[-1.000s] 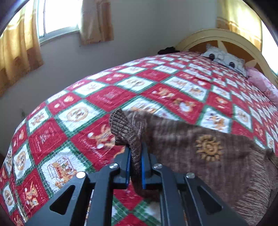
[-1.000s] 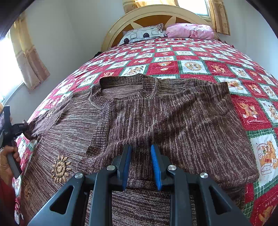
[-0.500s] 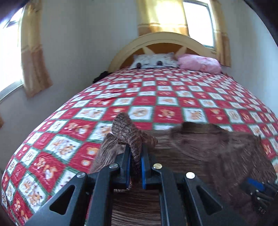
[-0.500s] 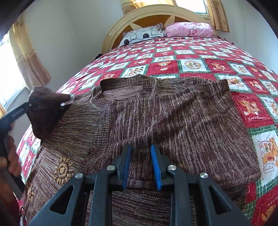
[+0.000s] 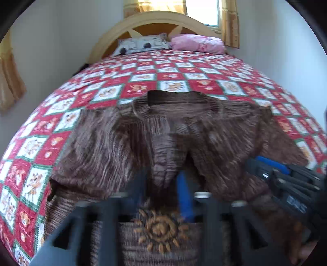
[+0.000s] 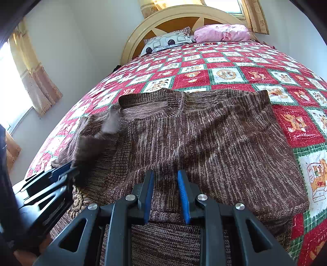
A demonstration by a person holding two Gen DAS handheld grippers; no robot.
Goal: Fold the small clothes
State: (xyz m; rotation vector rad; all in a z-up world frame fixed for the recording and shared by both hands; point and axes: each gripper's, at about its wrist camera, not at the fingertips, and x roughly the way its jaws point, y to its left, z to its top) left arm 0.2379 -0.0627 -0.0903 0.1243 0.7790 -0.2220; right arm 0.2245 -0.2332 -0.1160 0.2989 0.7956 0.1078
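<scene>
A brown knit sweater with a sun emblem lies on the bed, neck toward the headboard. My left gripper is over the sweater's left part; its jaws stand apart, the left sleeve hangs between them, and the view is blurred. It also shows in the right wrist view, with the sleeve falling across the chest. My right gripper is open and empty just above the sweater's middle, and shows at the right of the left wrist view.
The bed has a red, white and green patchwork quilt. A patterned pillow and a pink pillow lie against the cream headboard. Curtained windows are on the left wall and behind the bed.
My left gripper swung the sleeve from the sweater's left side in over the chest, and its jaws have opened. My right gripper has stayed in place, open.
</scene>
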